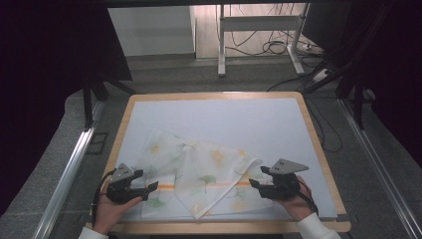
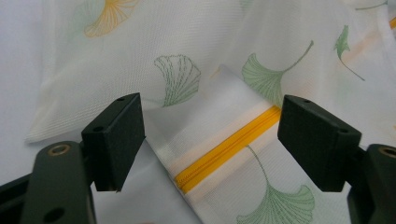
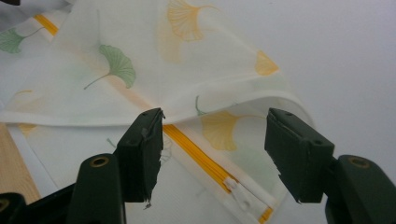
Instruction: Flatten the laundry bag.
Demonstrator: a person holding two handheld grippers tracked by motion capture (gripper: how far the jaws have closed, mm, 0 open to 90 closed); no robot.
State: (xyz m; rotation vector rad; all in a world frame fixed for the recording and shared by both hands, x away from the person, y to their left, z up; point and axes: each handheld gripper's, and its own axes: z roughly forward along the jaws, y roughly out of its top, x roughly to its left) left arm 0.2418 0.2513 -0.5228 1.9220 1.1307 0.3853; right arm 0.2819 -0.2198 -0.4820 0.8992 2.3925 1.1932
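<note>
We hold the left gripper (image 1: 149, 188) and the right gripper (image 1: 255, 183) at the two ends of a white mesh pillowcase (image 1: 199, 172) printed with ginkgo leaves; it lies rumpled and partly folded on the pale mat (image 1: 219, 117) near the table's front edge. Both grippers stand wide open and hold nothing: in the left gripper view the jaws straddle the left end of the yellow zipper (image 2: 229, 147) with clear gaps either side, and in the right gripper view the jaws frame the zipper's other end, where the white slider (image 3: 240, 196) sits. The zipper edge gives us the long axis: it runs side to side across the table, roughly parallel to the front edge, with the slider end toward the right gripper. The upper layer is folded back diagonally over the zipper near the middle, its folded corner pointing toward the front edge. We judge the main risks as follows. A jaw closing on the thin mesh may catch only the top layer, or both layers together, so the fabric lifts unevenly. The folded-over flap in the right gripper view overhangs the zipper and may be pinched instead of it. Unequal pull from the two ends would skew or bunch the fabric, and the slick weave may slip from the pads.
</note>
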